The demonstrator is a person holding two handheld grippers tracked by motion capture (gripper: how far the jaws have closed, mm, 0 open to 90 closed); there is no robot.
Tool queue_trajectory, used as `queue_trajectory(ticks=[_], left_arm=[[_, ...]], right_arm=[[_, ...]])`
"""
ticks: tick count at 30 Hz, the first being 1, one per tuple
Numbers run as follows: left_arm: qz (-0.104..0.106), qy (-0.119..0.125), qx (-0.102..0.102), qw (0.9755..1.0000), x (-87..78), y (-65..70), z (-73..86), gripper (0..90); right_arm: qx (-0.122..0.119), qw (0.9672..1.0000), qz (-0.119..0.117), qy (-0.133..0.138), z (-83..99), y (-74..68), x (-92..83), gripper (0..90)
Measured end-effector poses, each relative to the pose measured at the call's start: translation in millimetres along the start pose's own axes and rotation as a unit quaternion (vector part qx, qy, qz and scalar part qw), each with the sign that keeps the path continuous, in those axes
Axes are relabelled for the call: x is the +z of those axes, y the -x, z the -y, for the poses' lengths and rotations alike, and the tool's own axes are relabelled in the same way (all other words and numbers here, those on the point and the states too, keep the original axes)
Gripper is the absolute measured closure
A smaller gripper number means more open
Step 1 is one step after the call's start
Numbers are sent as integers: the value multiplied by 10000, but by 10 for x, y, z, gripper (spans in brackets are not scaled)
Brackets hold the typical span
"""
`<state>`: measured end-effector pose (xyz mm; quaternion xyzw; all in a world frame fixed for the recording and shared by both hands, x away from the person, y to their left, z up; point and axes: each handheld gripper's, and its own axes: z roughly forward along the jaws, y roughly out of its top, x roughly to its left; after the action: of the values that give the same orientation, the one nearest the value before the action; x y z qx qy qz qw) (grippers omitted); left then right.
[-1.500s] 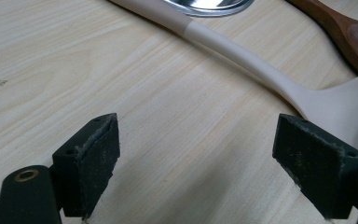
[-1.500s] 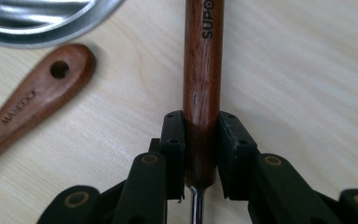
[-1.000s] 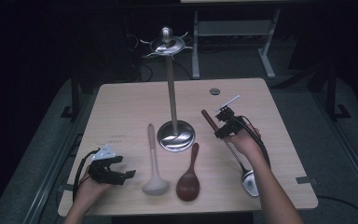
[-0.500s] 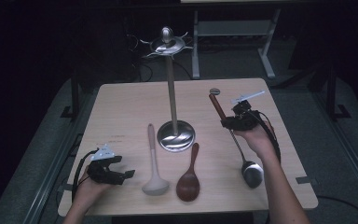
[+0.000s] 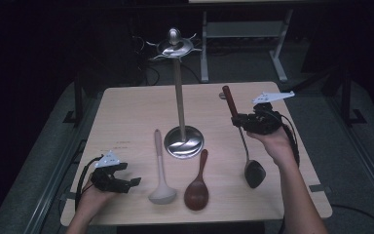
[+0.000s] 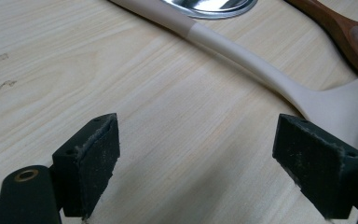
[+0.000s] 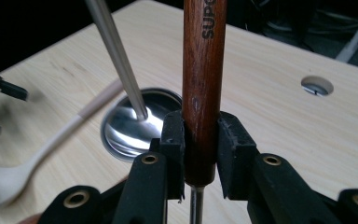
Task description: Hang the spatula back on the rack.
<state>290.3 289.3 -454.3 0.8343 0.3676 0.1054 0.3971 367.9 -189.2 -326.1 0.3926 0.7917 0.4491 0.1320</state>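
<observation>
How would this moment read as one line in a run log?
right gripper: shut on ladle handle, lifted | left gripper: open, on table | stand: empty

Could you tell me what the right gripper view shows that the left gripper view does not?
The right gripper view alone shows the right gripper shut on the dark wooden handle of a ladle, the stand's steel pole, and a round hole in the table. The left gripper view alone shows the left gripper with open jaws and nothing between them, low over bare wood, and a brown wooden spoon. Both share the wooden tabletop, the pale ladle and the stand's shiny round base.
</observation>
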Motion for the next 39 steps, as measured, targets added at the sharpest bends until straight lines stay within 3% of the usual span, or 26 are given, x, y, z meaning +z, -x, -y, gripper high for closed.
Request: queue_trajectory(ticks=[12, 23, 27, 39], left_arm=[[-4, 35, -54, 10000, -2, 0, 1, 144], [-31, 27, -66, 10000, -10, -19, 1, 144], [-39, 43, -114, 9999, -16, -20, 5, 144], [-16, 49, -98, 9999, -11, -18, 2, 144]], right_arm=[[-151, 9983, -98, 553, -73, -100, -166, 741], [-355, 9943, -371, 929, -196, -134, -251, 741], [-556, 9908, -581, 1089, -284, -149, -250, 740], [-783, 9826, -943, 1395, -648, -194, -242, 740]])
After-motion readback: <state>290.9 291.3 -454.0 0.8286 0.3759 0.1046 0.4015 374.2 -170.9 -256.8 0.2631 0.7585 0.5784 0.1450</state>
